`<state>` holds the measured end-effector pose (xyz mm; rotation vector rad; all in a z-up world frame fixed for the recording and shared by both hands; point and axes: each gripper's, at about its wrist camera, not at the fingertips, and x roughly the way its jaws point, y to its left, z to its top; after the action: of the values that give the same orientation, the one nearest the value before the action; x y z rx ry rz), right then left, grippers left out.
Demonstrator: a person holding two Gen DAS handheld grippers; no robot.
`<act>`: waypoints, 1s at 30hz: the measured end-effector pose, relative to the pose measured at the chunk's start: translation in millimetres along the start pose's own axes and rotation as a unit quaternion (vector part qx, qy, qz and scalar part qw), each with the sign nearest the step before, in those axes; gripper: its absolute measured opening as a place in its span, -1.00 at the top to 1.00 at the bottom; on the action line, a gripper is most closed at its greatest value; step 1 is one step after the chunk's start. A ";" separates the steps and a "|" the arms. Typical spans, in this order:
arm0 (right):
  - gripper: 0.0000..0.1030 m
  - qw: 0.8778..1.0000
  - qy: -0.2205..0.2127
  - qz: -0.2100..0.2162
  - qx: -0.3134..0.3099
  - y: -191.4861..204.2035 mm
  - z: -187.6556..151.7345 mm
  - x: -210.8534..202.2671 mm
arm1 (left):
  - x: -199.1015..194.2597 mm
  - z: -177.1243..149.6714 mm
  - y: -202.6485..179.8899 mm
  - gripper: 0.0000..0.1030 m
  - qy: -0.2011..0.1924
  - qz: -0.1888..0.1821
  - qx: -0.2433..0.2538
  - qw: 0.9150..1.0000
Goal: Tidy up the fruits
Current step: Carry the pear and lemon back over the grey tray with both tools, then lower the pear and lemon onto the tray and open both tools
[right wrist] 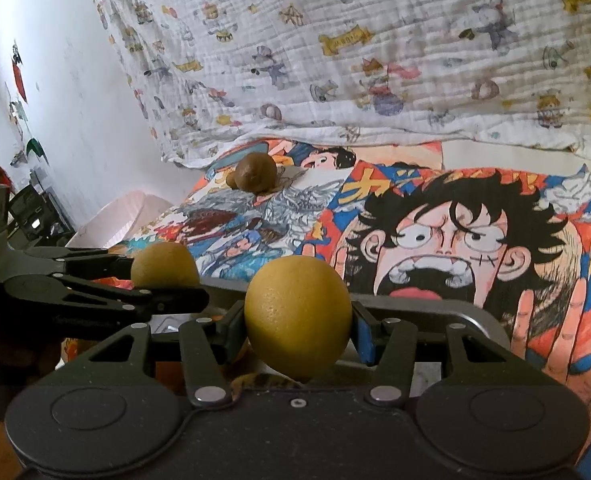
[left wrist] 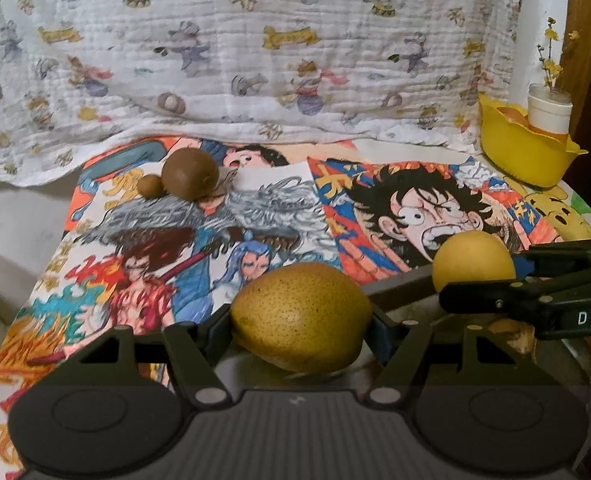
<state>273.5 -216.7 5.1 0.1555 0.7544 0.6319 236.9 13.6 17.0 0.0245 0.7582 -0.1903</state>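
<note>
Nearest each lens, a fruit sits clamped between blue pads: the left gripper [left wrist: 301,320] is closed on a speckled pear [left wrist: 301,318], the right gripper [right wrist: 299,326] on a rounder yellow fruit [right wrist: 298,316]. Both fruits are clear of the surface and appear to hang over a grey tray [left wrist: 399,286], whose rim shows just beyond the fingers. The two tools are side by side, close but apart. Farther out lies a cartoon-print cloth [left wrist: 279,208]; on its far left rest a brown fruit [left wrist: 190,172] and a small brown fruit [left wrist: 151,187], touching each other. At far right stands a yellow basket [left wrist: 523,152], seemingly holding orange fruit and a white cup [left wrist: 549,110]. A printed blanket [left wrist: 255,48] closes the background.

Where each fruit is meant to go cannot be told. To do the step well, probably keep both grips firm, lower each fruit until it rests, then part the pads slowly; round fruit may roll, so keep the tools from colliding.
</note>
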 end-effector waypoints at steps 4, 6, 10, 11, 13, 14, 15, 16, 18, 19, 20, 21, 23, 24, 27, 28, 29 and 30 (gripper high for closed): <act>-0.07 1.000 0.007 -0.005 0.008 -0.6 -0.5 -1.3 | -2.2 -3.6 2.4 -0.39 0.012 0.002 -0.007 1.000; -0.07 1.000 0.014 -0.008 0.016 -1.5 0.6 -1.7 | -2.7 -5.4 3.4 -0.39 0.019 0.002 -0.011 1.000; -0.07 0.999 0.026 -0.019 0.042 -5.7 1.4 -1.9 | -1.2 -9.4 7.4 -0.40 0.034 0.003 -0.026 0.999; -0.07 0.998 0.028 -0.021 0.048 -6.9 1.2 -2.2 | -0.8 -10.6 8.7 -0.40 0.036 0.004 -0.029 0.999; -0.08 0.998 0.031 -0.024 0.055 -8.5 0.6 -2.8 | 0.4 -13.2 11.2 -0.39 0.039 0.006 -0.034 0.999; -0.08 0.997 0.032 -0.025 0.058 -9.0 0.2 -3.2 | 0.2 -14.0 12.3 -0.40 0.038 0.005 -0.036 0.999; -0.08 0.997 0.033 -0.026 0.061 -9.6 -0.2 -3.6 | -0.3 -13.9 12.7 -0.40 0.037 0.005 -0.037 0.999; -0.08 0.997 0.034 -0.027 0.065 -10.1 -0.7 -3.8 | -0.4 -14.0 13.0 -0.40 0.037 0.004 -0.039 0.999; -0.08 0.996 0.036 -0.028 0.072 -11.4 -2.0 -3.3 | -0.8 -14.3 13.0 -0.40 0.037 0.004 -0.041 0.998; -0.08 0.996 0.034 -0.028 0.074 -11.4 -2.7 -3.4 | -1.0 -14.6 13.3 -0.40 0.037 0.004 -0.042 0.998; -0.09 0.996 0.032 -0.029 0.074 -11.1 -3.1 -3.3 | -0.7 -14.3 13.4 -0.40 0.038 0.004 -0.043 0.998; -0.11 0.996 0.031 -0.029 0.075 -10.7 -3.5 -3.3 | -0.9 -14.5 14.2 -0.40 0.038 0.003 -0.047 0.998; -0.12 0.996 0.025 -0.026 0.081 -10.6 -3.7 -4.0 | -1.0 -14.0 15.2 -0.41 0.038 0.001 -0.053 0.998; -0.12 0.996 0.022 -0.024 0.083 -10.3 -3.6 -4.8 | -0.9 -13.9 15.5 -0.41 0.039 0.001 -0.055 0.998; -0.16 0.996 0.012 -0.019 0.083 -7.7 -3.3 -7.4 | -2.1 -13.8 15.0 -0.45 0.040 0.003 -0.052 0.998; -0.19 0.996 0.010 -0.017 0.082 -6.9 -3.6 -8.0 | -3.4 -13.6 14.2 -0.47 0.039 0.004 -0.048 0.998; -0.23 0.996 0.009 -0.015 0.083 -6.6 -4.1 -8.6 | -4.7 -13.8 13.7 -0.51 0.038 0.005 -0.046 0.998; -0.24 0.996 0.007 -0.011 0.083 -6.0 -4.9 -9.5 | -6.6 -13.9 12.6 -0.55 0.037 0.004 -0.042 0.998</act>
<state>267.8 -227.6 5.0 0.2945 0.8211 0.5491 225.0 28.3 10.9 -0.0460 0.8396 -0.1498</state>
